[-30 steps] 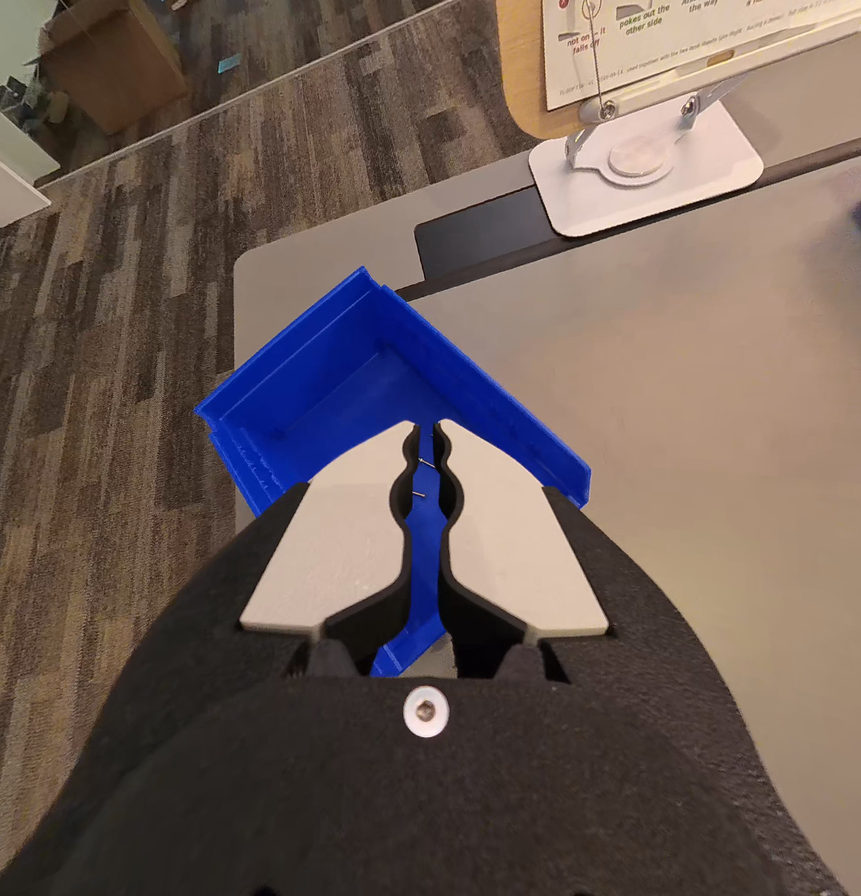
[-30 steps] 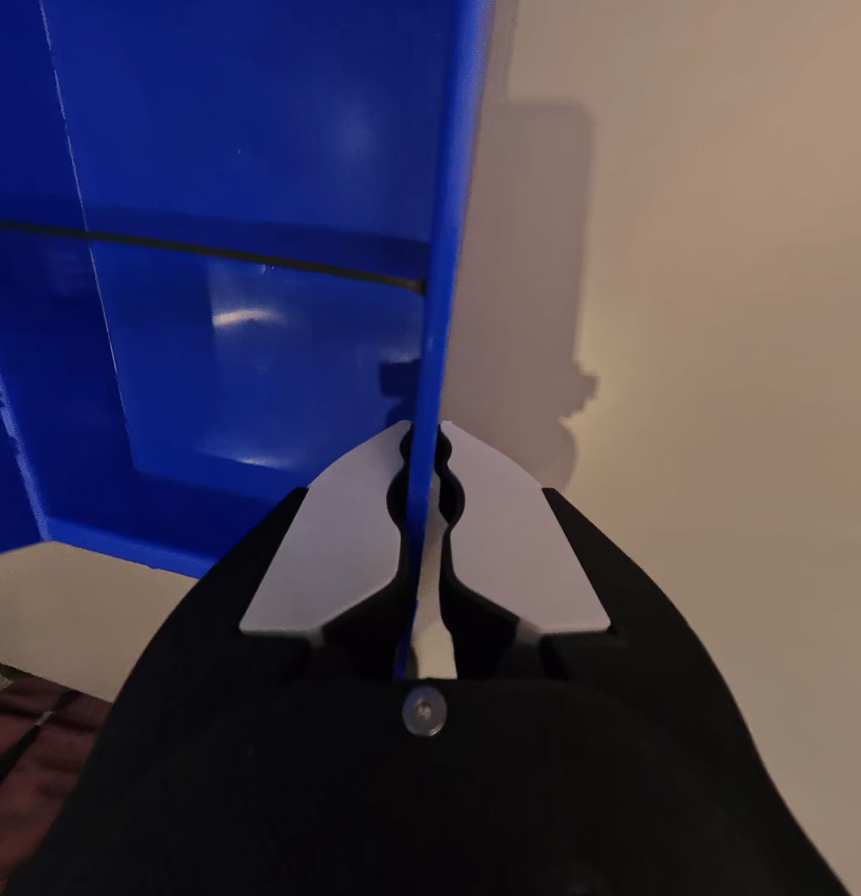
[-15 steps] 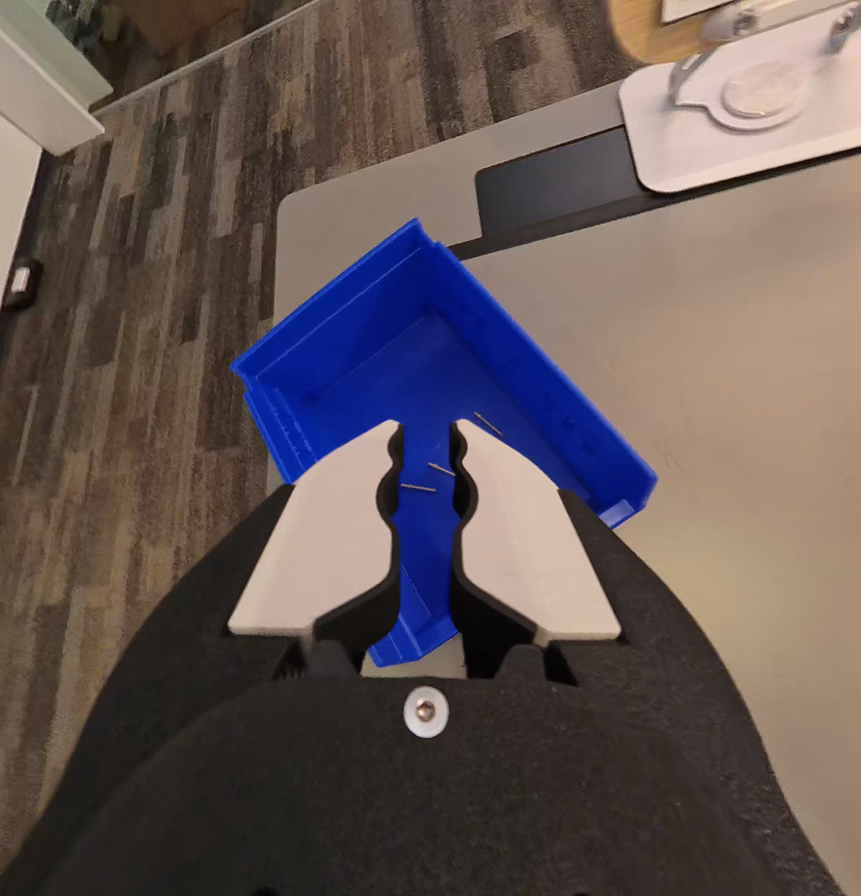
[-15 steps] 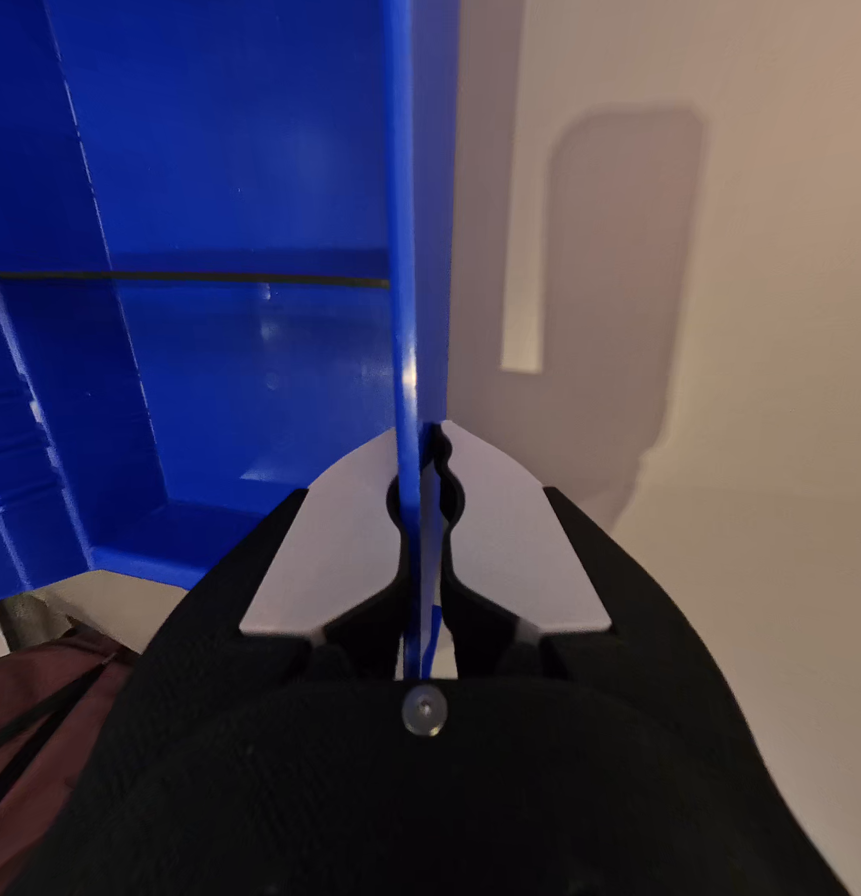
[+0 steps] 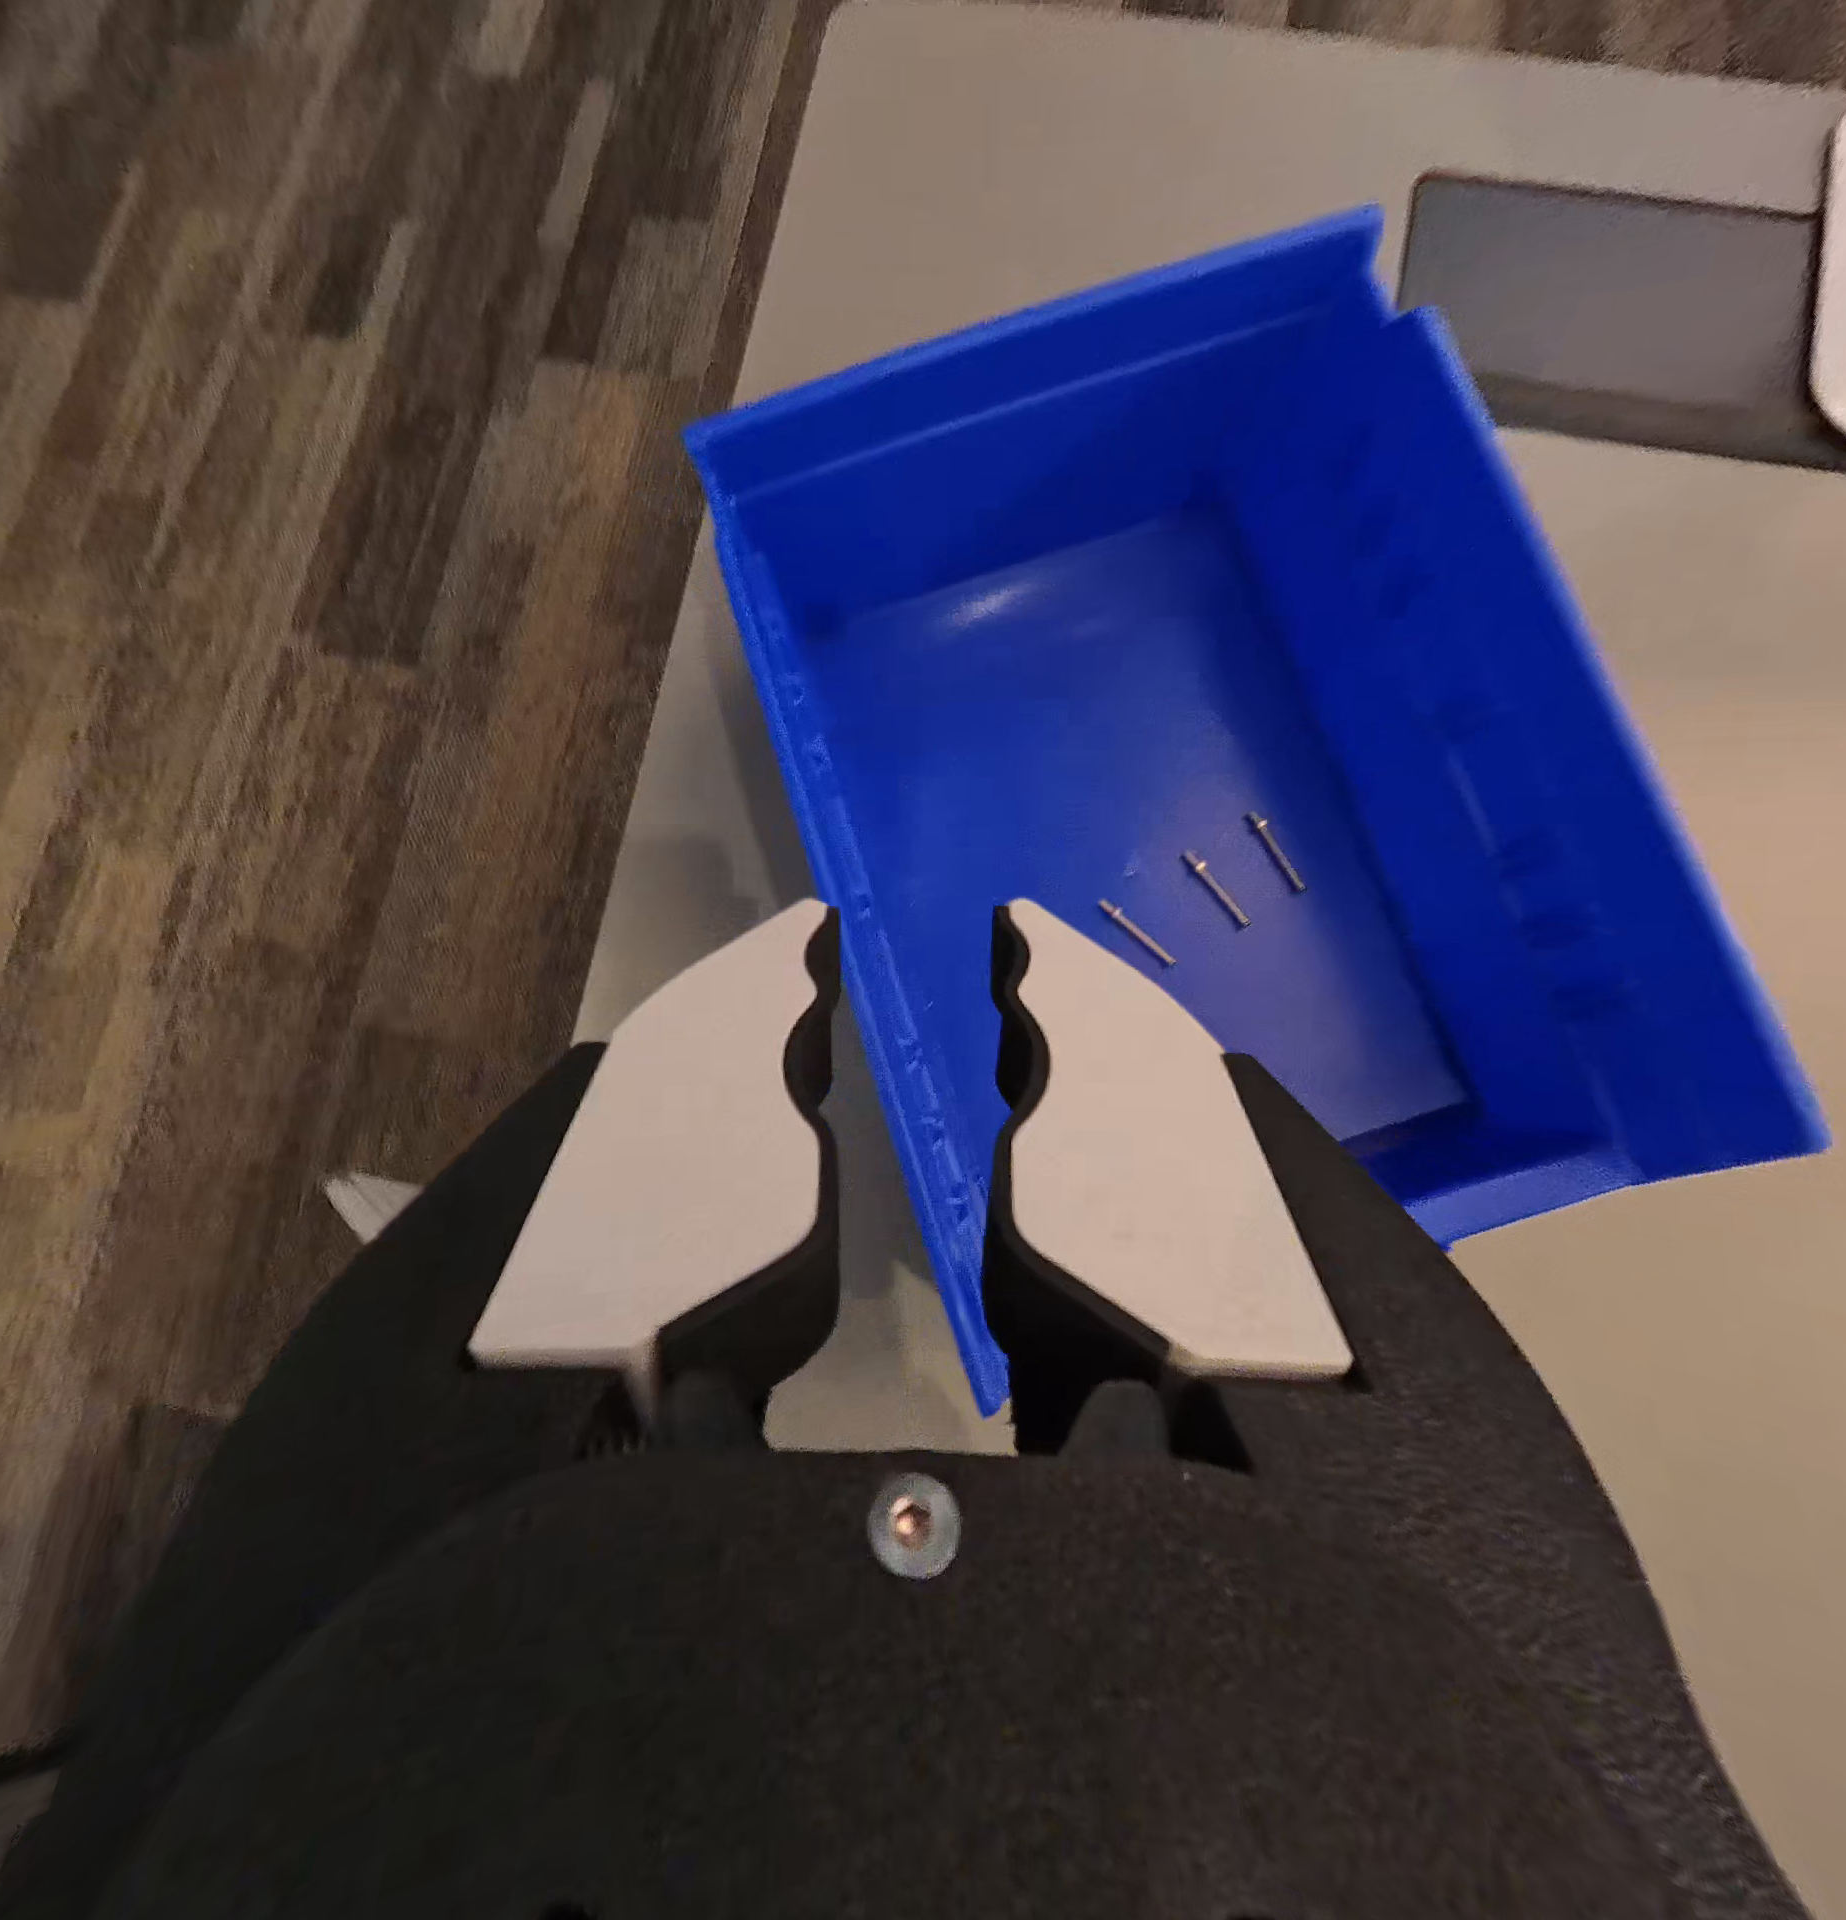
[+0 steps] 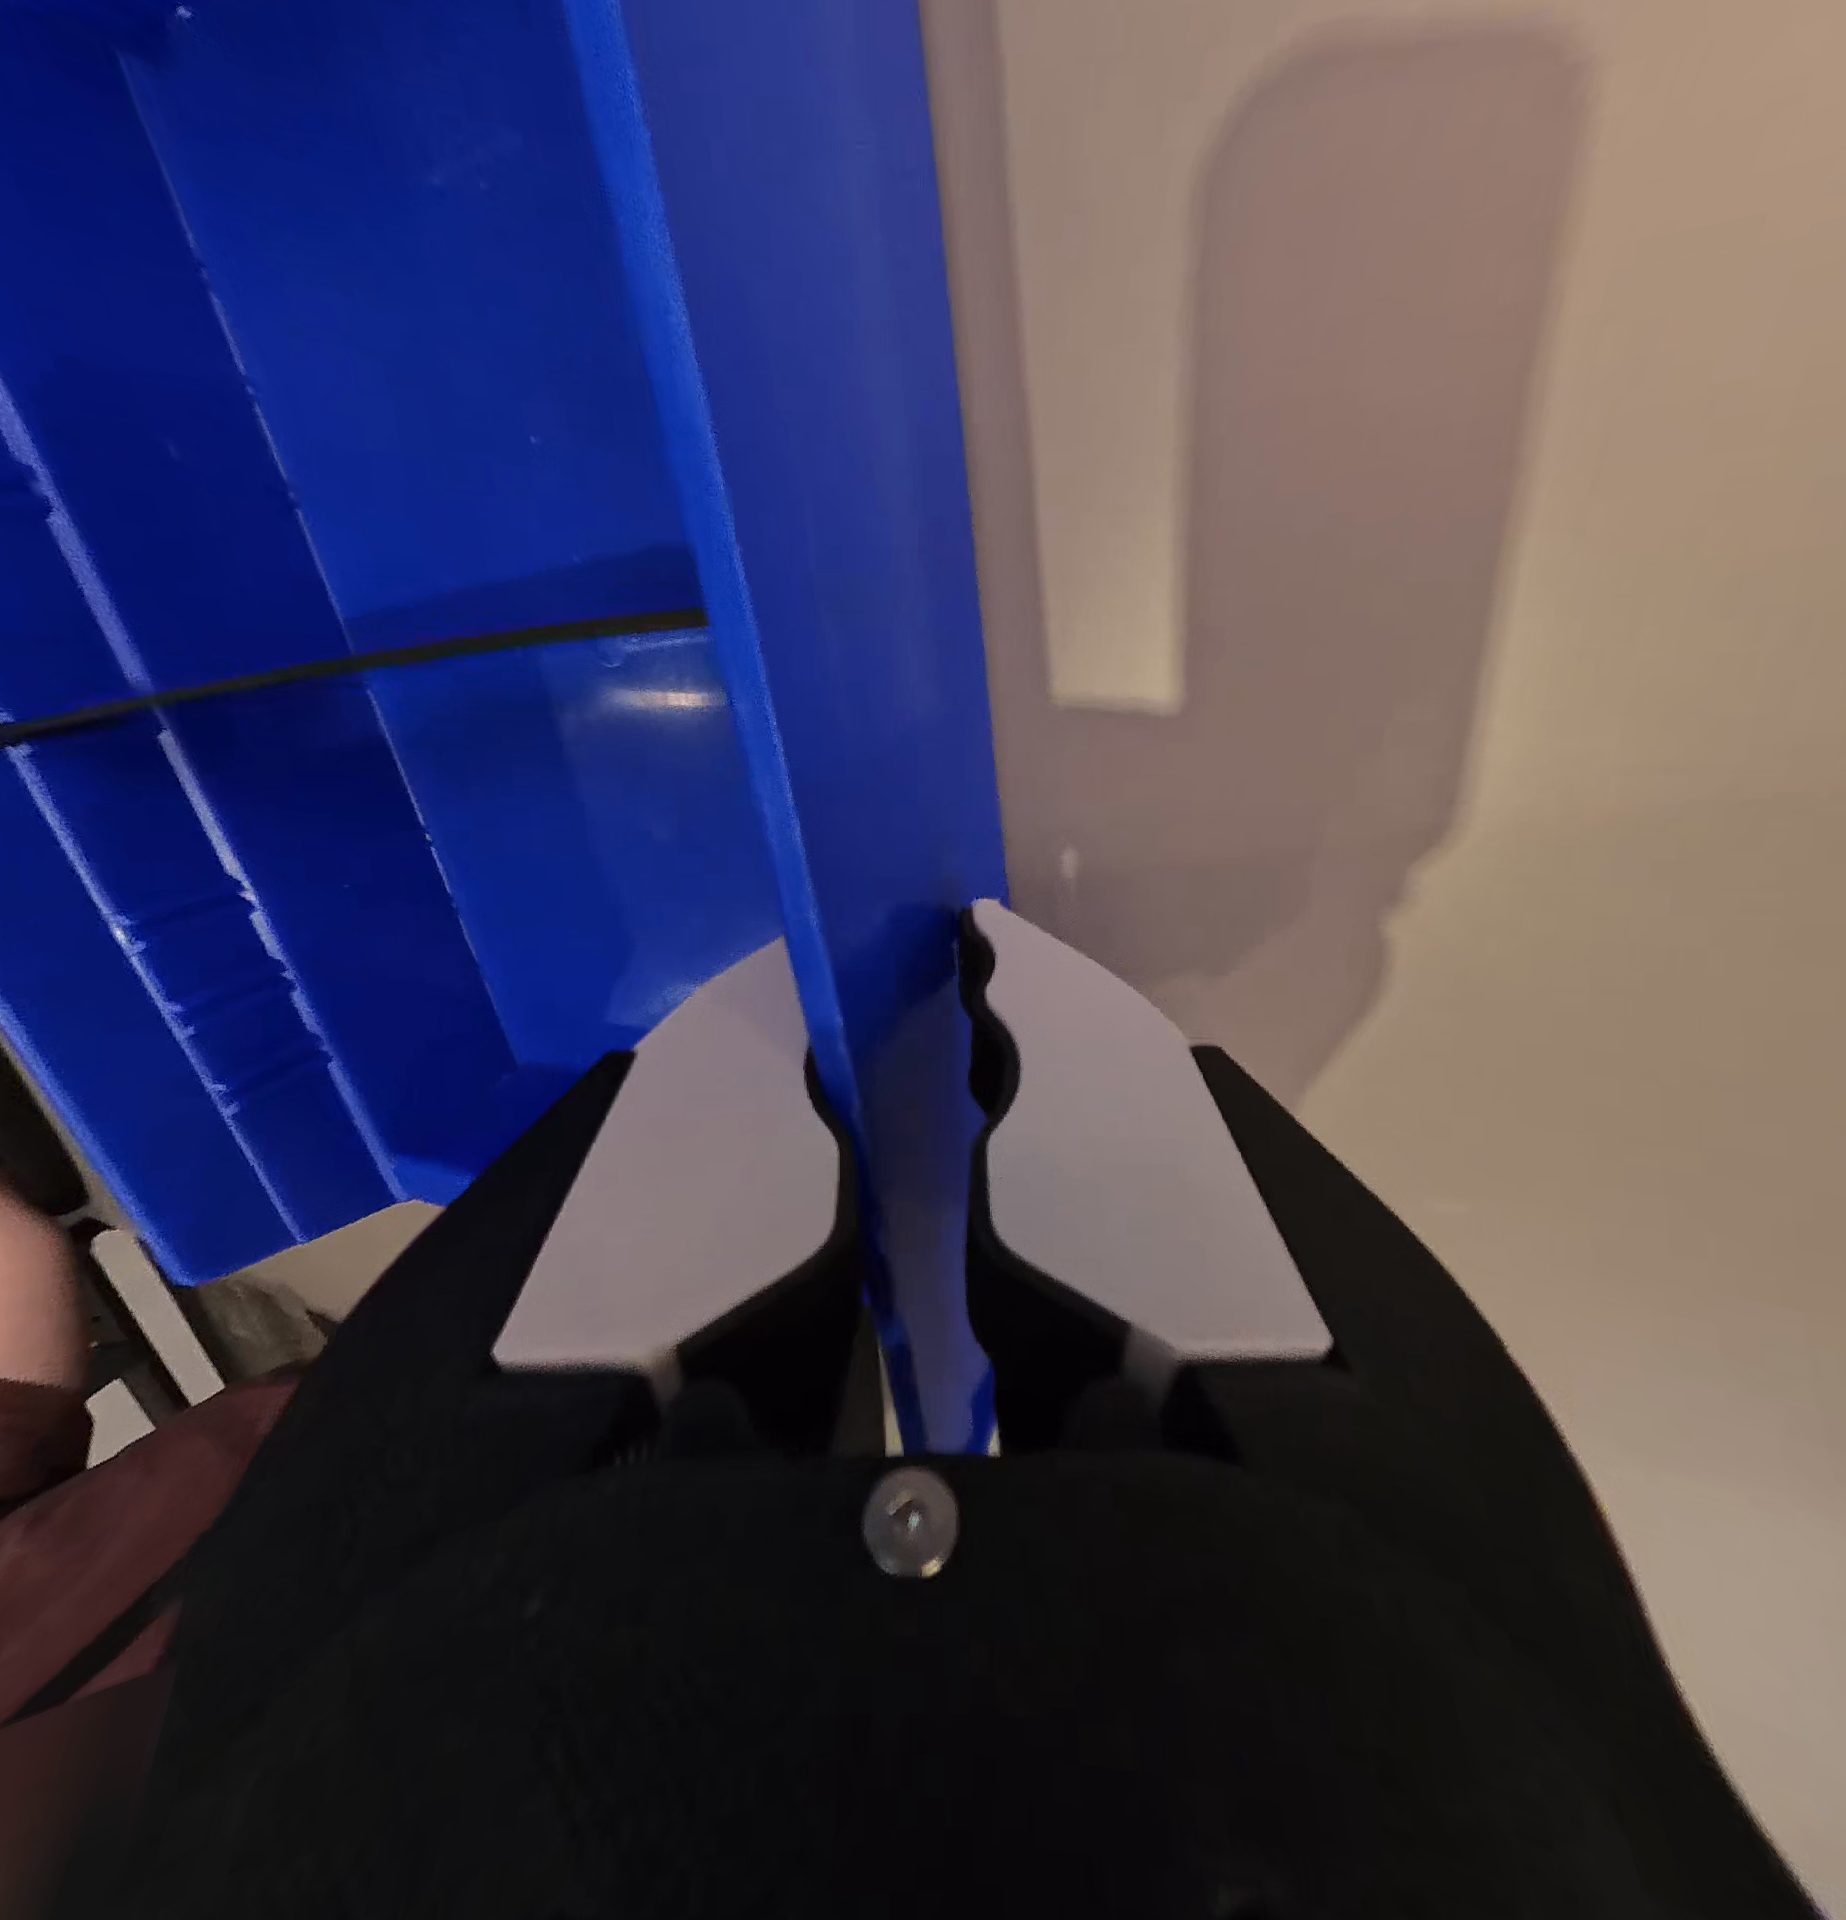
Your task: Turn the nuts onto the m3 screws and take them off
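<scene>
Left gripper (image 5: 914,914): jaws parted, straddling the near side wall of a blue bin (image 5: 1158,499). The wall runs through the gap between the fingers without being squeezed; there is clear space on the left side of it.

Three m3 screws (image 5: 1215,891) lie on the bin floor just ahead and to the right of the left gripper's right fingertip. They lie roughly parallel, in a short diagonal row, apart from each other. No nut can be made out on them at this resolution; too small to tell.

The bin sits on a grey table (image 5: 1677,727), near the table's left edge, rotated at an angle to it. Wood-pattern floor (image 5: 275,520) lies to the left of the gripper. A dark rectangular panel (image 5: 1594,281) is set in the table beyond the bin, far right.

Right gripper (image 6: 888,920): a second blue bin (image 6: 379,416) fills the left half of the view. Its thin side wall (image 6: 794,623) passes between the fingers, close against the left one. Jaws narrowly parted; whether they actually pinch the wall I cannot tell. Gripper shadow falls on the table (image 6: 1625,1039) ahead and right.
</scene>
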Motion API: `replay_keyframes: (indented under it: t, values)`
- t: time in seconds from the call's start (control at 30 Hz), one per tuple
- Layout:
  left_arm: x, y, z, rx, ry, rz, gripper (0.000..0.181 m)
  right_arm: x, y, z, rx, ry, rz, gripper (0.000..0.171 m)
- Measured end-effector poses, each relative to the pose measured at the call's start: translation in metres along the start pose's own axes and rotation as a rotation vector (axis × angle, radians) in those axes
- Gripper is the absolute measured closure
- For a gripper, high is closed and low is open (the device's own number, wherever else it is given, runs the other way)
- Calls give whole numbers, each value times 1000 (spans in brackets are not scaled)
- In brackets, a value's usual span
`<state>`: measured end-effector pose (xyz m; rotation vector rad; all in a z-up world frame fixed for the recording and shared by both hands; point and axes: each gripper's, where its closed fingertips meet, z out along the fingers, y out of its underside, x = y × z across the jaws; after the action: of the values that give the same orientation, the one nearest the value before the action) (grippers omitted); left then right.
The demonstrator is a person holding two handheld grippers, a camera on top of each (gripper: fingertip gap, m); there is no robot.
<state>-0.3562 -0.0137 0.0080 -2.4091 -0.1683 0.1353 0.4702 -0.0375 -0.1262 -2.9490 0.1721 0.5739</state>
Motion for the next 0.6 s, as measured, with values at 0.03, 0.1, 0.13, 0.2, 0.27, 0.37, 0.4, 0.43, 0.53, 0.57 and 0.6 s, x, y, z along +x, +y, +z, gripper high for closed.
replay_keyframes:
  t: [0.03,0.1,0.13,0.2,0.27,0.37,0.4,0.43,0.53,0.57,0.6]
  values:
    - [-4,4,4,-20,5,-14,155,0,2,0,-12,18,-5,156]
    - [-6,11,10,-51,34,-42,155,-3,5,1,-40,27,-6,156]
    - [-4,15,12,-72,60,-47,158,-4,7,2,-49,27,-5,156]
    - [-3,23,14,-107,78,-42,157,-4,5,0,-36,37,10,157]
    - [-6,26,15,-120,70,-46,156,-2,-2,-8,17,55,26,147]
    - [-9,31,18,-142,72,-58,157,-1,-12,-26,118,99,15,144]
    - [-9,33,19,-154,72,-64,159,-2,-16,-33,160,107,8,144]
    - [-9,35,21,-162,81,-69,162,-5,-19,-40,201,107,0,144]
    - [-4,39,24,-191,133,-89,179,-12,-27,-57,292,107,-26,144]
    - [-3,41,26,-203,141,-98,176,-14,-29,-60,309,107,-35,144]
    - [-4,41,27,-208,143,-105,176,-15,-31,-62,322,107,-44,144]
